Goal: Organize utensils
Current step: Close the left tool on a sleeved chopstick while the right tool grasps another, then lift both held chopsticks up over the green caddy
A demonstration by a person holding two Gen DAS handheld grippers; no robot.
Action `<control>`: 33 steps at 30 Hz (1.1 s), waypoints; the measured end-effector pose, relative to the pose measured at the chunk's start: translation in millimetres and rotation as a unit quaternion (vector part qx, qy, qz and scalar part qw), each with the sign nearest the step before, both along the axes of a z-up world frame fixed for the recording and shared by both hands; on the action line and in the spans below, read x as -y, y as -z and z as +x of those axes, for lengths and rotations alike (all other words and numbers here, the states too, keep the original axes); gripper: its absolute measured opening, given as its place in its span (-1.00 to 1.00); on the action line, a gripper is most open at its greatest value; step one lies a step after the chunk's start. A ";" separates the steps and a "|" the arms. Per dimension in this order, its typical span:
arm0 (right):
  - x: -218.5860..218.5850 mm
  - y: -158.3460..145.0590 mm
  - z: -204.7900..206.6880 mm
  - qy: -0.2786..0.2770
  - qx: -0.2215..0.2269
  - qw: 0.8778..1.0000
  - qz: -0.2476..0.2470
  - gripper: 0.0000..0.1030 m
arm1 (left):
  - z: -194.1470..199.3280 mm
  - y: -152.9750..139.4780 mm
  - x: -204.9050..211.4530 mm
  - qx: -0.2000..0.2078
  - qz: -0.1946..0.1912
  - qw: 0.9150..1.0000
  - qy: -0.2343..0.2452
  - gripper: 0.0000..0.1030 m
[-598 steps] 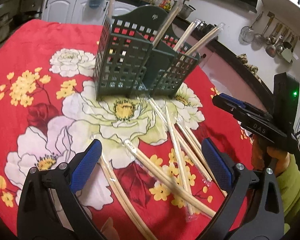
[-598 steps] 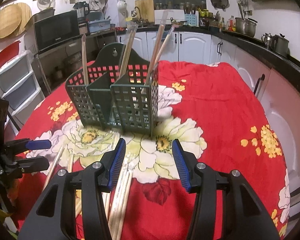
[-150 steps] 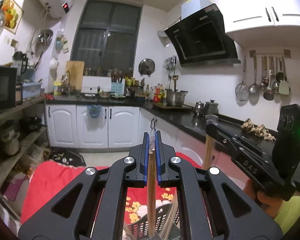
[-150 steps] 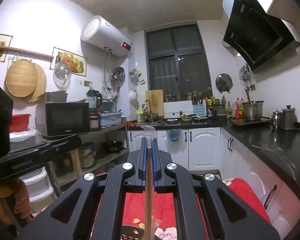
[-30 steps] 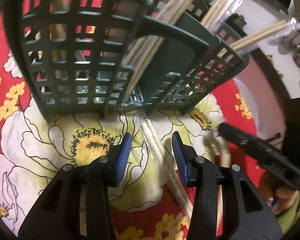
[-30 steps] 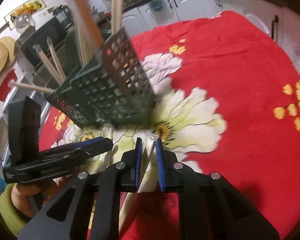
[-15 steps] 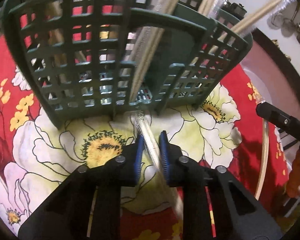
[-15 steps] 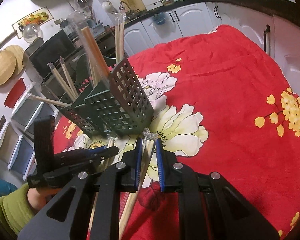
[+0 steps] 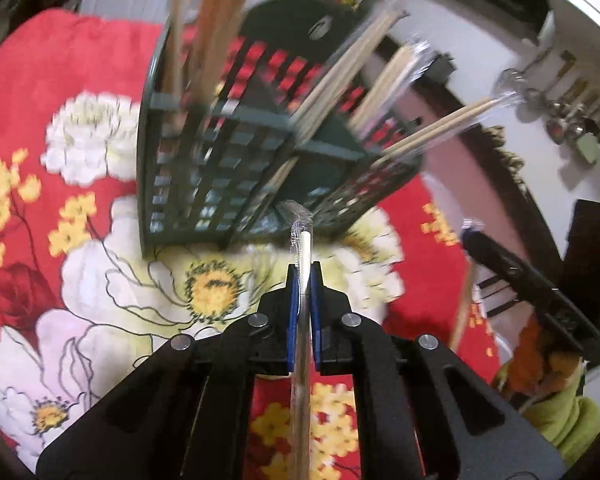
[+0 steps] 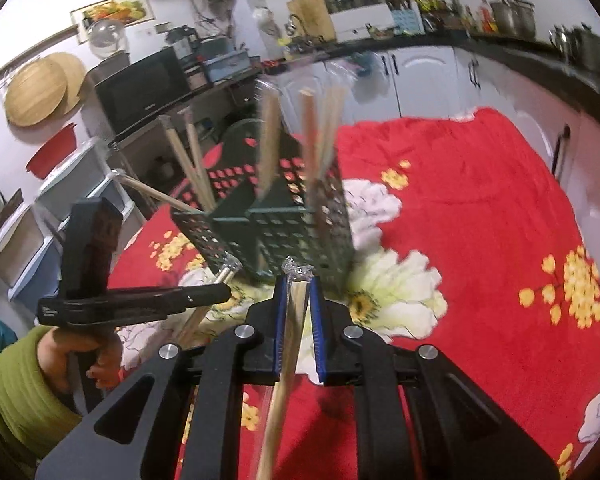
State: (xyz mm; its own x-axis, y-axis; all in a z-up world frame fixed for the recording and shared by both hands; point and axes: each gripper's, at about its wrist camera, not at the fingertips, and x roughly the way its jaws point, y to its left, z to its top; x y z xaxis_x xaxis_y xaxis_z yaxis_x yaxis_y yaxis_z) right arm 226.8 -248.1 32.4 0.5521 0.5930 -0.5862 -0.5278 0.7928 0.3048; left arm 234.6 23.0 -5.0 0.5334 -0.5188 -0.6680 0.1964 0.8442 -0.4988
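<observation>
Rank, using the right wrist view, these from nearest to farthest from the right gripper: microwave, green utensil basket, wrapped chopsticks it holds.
1. Wrapped chopsticks: between the right gripper pads.
2. Green utensil basket: just ahead, on the tablecloth.
3. Microwave: far back left, on a shelf.

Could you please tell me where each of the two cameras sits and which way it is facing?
Left wrist: on the left gripper, angled down at the green basket; holds wrapped chopsticks; right gripper at the side.
Right wrist: on the right gripper, facing the basket; left gripper and green sleeve show.
Shared: basket, red floral tablecloth.
</observation>
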 end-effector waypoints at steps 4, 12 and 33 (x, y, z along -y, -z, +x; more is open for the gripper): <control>-11.1 -11.7 -3.5 -0.007 0.019 1.000 -0.004 -0.78 | -9.4 -30.3 -0.5 0.046 -0.009 0.999 0.002 -0.94; -20.7 -41.5 -5.4 -0.004 0.064 0.998 -0.002 -0.79 | -13.5 -88.3 3.7 0.160 -0.009 0.987 -0.022 -0.94; -30.8 -129.9 -4.5 0.019 0.197 0.980 0.026 -0.79 | 10.9 -179.8 -7.1 0.327 0.000 0.937 -0.126 -0.94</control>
